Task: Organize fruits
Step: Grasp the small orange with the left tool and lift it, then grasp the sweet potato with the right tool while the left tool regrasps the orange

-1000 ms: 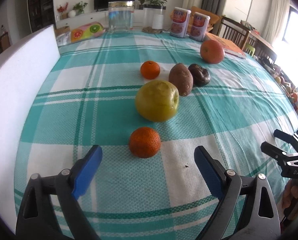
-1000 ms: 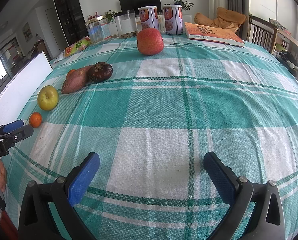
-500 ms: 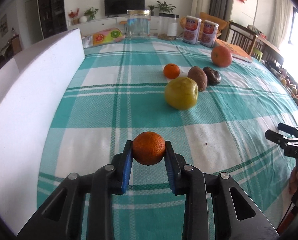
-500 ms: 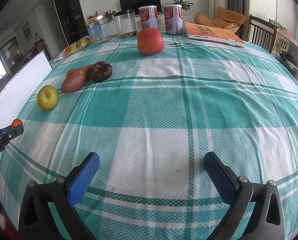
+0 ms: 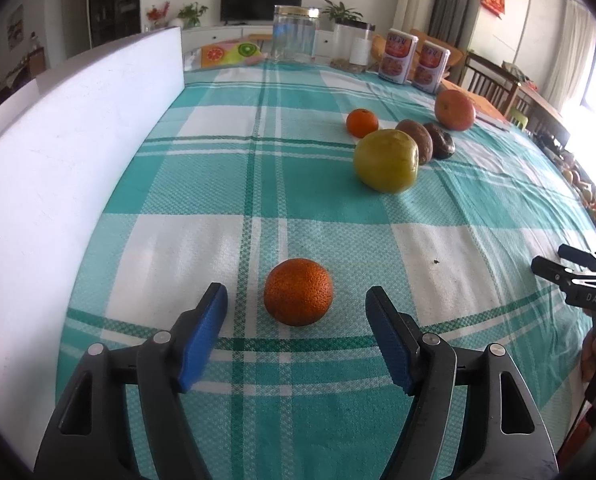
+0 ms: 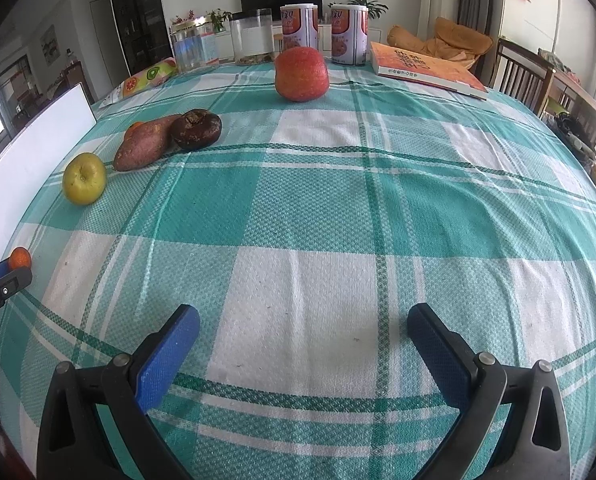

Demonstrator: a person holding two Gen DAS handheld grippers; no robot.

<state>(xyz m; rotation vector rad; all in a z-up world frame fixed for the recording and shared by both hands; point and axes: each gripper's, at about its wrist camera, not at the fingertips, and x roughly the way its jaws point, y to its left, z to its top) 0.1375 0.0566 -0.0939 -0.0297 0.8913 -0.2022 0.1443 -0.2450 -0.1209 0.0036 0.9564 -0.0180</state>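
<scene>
In the left wrist view a small orange tangerine (image 5: 298, 298) rests on the checked cloth between the open jaws of my left gripper (image 5: 297, 308), touching neither pad. Farther right lie a yellow-green apple (image 5: 386, 160), a second tangerine (image 5: 362, 123), a sweet potato (image 5: 415, 140), a dark round fruit (image 5: 440, 140) and a red apple (image 5: 455, 110). My right gripper (image 6: 304, 328) is open and empty over the cloth near the front edge. The right wrist view shows the same tangerine (image 6: 19, 258), yellow-green apple (image 6: 84, 178), sweet potato (image 6: 144, 142), dark fruit (image 6: 197, 129) and red apple (image 6: 302, 74).
A white foam board (image 5: 58, 160) stands along the table's left side. Glass jars (image 6: 254, 42), two cans (image 6: 298, 28), a snack bag (image 6: 146, 78) and an orange book (image 6: 422, 70) stand at the far end. Chairs (image 6: 522, 76) stand to the right.
My left gripper held the tangerine half a second ago; it has opened and the tangerine sits on the cloth near the white board. The right gripper has not moved.
</scene>
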